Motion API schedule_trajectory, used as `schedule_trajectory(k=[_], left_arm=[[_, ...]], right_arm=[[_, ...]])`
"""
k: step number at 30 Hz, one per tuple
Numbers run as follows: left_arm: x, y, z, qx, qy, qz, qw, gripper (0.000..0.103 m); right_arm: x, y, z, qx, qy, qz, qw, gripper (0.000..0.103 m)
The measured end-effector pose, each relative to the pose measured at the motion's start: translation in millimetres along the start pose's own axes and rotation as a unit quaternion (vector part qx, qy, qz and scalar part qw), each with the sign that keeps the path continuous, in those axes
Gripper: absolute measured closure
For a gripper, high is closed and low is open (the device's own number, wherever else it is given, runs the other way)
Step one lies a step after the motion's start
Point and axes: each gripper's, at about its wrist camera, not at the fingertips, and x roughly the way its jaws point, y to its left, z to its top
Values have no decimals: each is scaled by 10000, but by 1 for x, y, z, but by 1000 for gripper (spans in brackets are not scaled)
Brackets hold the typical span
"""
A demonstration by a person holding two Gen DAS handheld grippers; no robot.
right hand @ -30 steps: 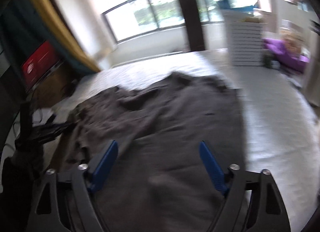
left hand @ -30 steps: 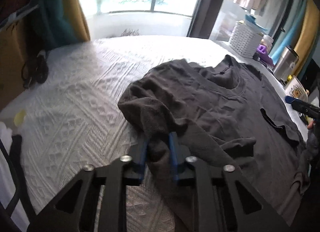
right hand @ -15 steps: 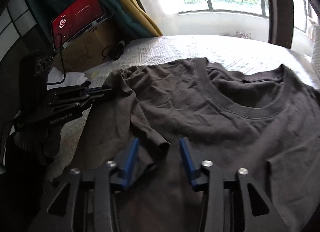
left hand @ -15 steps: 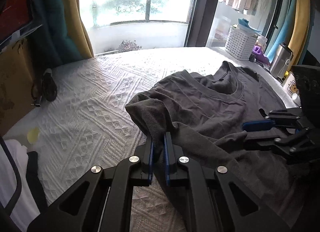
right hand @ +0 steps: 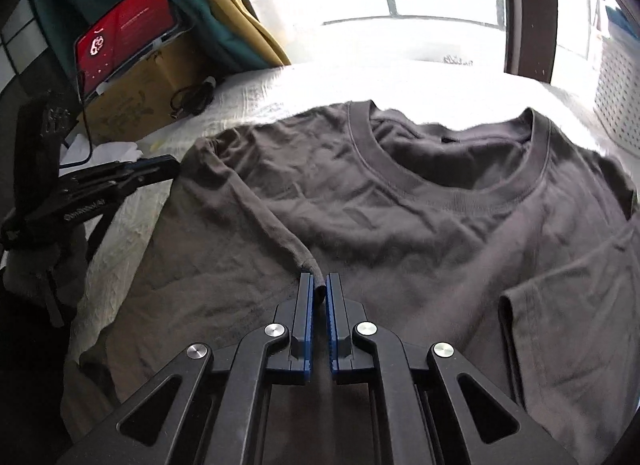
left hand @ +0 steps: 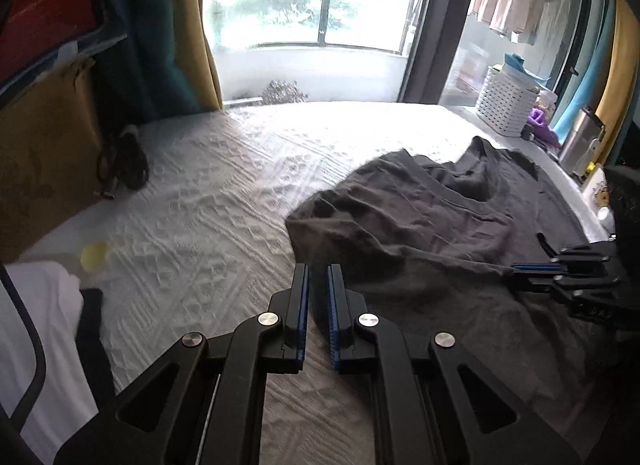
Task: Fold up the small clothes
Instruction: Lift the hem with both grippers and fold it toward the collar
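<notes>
Okay, you've got both grippers clamped on dark t-shirt sleeve fold near bed left edge, ready to lift and fold inward.

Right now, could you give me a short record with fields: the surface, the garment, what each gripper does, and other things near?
surface: white textured bed cover
garment: dark grey T-shirt, front up, collar toward the window, wrinkled
left gripper: shut on the T-shirt, on a raised fold at its edge
right gripper: shut on the T-shirt, pinching a rolled ridge of the cloth
far side: white laundry basket, hanging clothes
left side: cardboard box, red screen
folding: not yet visible
</notes>
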Motion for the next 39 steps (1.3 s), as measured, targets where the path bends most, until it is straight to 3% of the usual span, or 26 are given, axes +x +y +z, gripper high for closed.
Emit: schedule_trajectory(k=[2,4,6,10,16,17,19,22,27,32,39], left_arm=[[-2,-1,-4,-48,103,-31,9999,94],[-6,-3,-13,-99,184,-77,9998,69],[-10,-6,-23,-178,254,-224,9993,53],[-13,-22,-47,-259,560,-586,9964,52],[-20,-46,-68,-12,426,-419,9982,55],[-20,-47,-69,-45,376,-315,9988,58],[-18,-54,-70,136,300,94,9994,78],[-20,-51,-73,164,185,277,9993,87],[-22,-47,-76,227,107,470,9986,88],[-27,-54,-73,211,135,593,9979,88],[-42,-62,-61,103,-49,583,9982,87]], right_arm=[[-1,-1,-2,61,-4,3,10000,97],[-5,-4,-4,137,-35,-24,9999,97],[-9,-7,-6,211,-89,-78,9997,97],[-18,-13,-9,335,-161,-285,9989,96],[-40,-18,-16,426,-388,-473,9972,96],[-43,-19,-17,438,-424,-495,9969,96],[-53,-23,-21,527,-533,-575,9955,96],[-68,-32,-26,648,-671,-745,9929,96],[-87,-55,-42,797,-751,-1311,9853,96],[-98,-87,-60,702,-566,-2214,9710,95],[-113,-131,-77,707,-439,-2692,9595,95]])
